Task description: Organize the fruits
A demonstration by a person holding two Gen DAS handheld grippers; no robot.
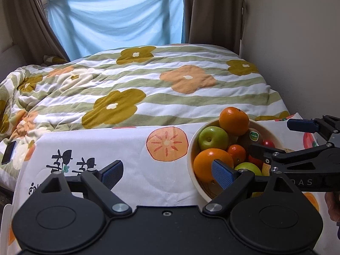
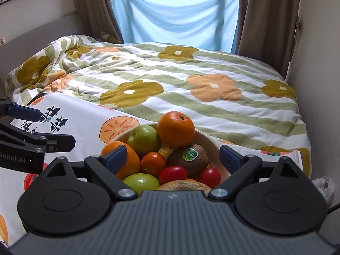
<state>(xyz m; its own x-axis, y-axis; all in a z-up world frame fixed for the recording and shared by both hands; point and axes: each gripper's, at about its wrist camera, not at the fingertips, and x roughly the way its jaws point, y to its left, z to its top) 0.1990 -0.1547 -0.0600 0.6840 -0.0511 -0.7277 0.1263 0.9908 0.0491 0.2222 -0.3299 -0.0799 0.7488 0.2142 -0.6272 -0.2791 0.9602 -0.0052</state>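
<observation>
1. daylight comes through a window hung with a blue cloth [image 2: 176, 14], behind a bed under a flowered quilt [image 1: 148, 85].
2. on a printed white cloth [image 1: 106, 148] at the bed's near edge stands a cream bowl [image 1: 192, 148] heaped with fruit: oranges, green apples, a kiwi [image 2: 189, 158] with a sticker and small tomatoes.
3. one orange [image 2: 176, 128] sits on top of the pile.
4. left gripper [image 1: 167, 174] is spread wide and holds nothing; its right finger lies in front of the bowl's near rim.
5. right gripper [image 2: 173, 156] is also wide open and empty, its fingers on either side of the bowl.
</observation>
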